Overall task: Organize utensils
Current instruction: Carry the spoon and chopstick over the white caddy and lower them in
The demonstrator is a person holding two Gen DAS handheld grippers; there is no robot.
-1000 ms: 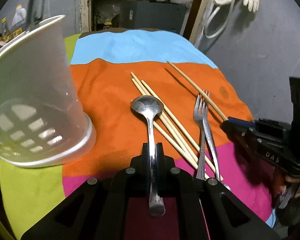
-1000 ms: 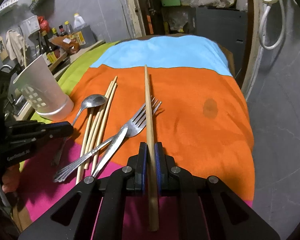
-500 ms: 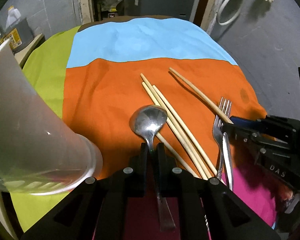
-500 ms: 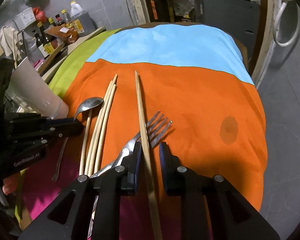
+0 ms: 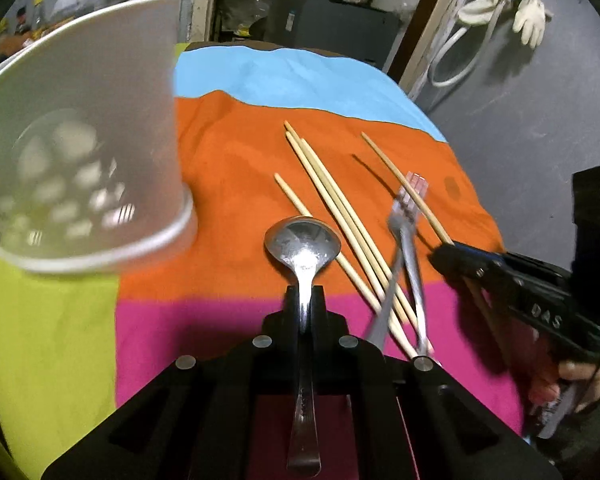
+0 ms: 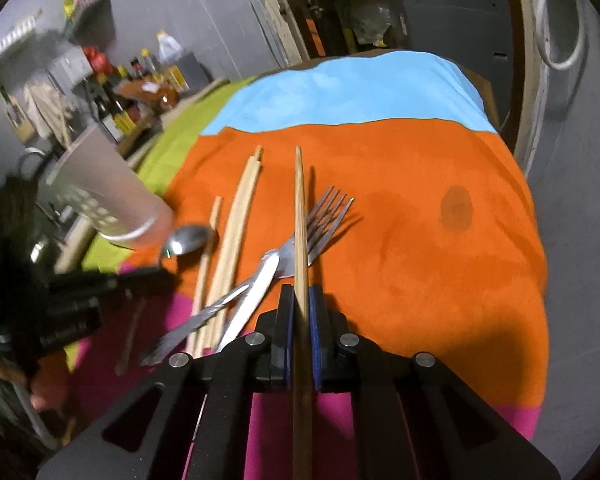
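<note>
Though each view hides its own handle: left hand-held gripper (image 5: 305, 294) clamped on spoon (image 5: 302, 246), right hand-held gripper (image 6: 299, 298) (likewise) on chopstick (image 6: 300, 220).

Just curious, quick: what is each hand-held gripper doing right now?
Left hand-held gripper: closed on the spoon.
Right hand-held gripper: closed on one chopstick.

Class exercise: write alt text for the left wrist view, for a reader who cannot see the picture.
A hand-held gripper clamps a metal spoon by its handle above a bright striped cloth. A white holder stands to the left; loose chopsticks and forks lie to the right, where a second hand-held gripper grips one chopstick.
</note>
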